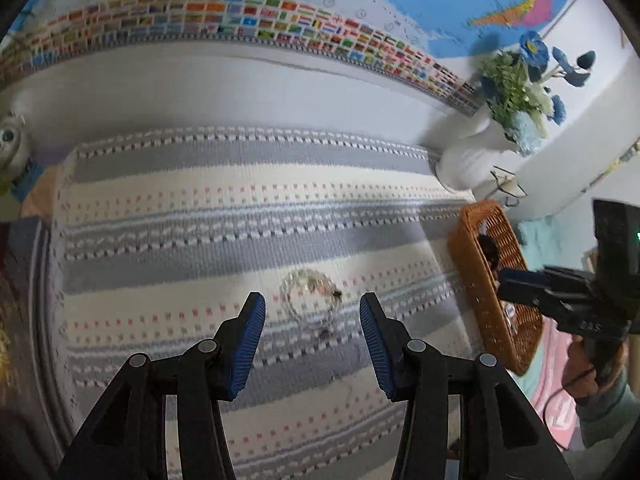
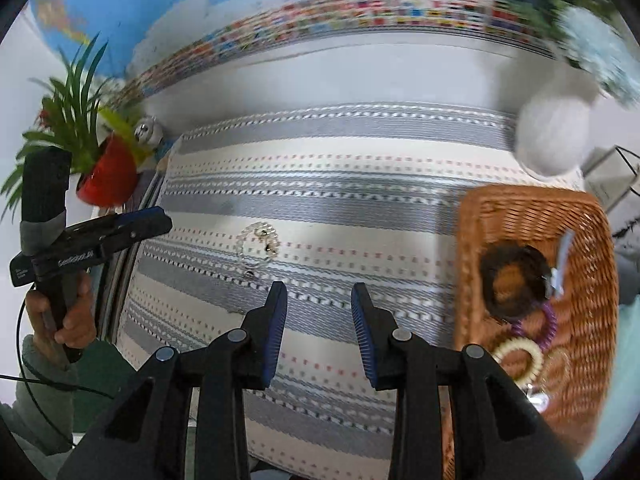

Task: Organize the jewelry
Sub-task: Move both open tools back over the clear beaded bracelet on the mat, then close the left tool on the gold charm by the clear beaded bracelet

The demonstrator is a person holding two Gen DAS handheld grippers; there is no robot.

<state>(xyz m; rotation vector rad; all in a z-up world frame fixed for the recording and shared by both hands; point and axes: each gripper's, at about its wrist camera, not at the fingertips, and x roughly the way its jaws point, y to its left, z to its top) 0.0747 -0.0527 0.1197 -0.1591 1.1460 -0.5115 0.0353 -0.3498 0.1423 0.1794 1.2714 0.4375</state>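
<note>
Striped mat [image 1: 240,184] lies mostly bare; open room across its whole middle and far half. Only thing on it: a clear bead bracelet [image 1: 310,300], flat, no height to block a pass. Left tool [image 1: 312,312] hangs above the bracelet, jaws wide, nothing between them. Right edge is walled by the wicker basket [image 2: 532,216], its rim raised above the mat. White vase [image 1: 468,160] stands at the far right corner, just beyond the basket. Red plant pot [image 2: 108,176] crowds the far left corner. Right tool [image 2: 319,332] over bare mat, jaws apart, basket close on its right.
</note>
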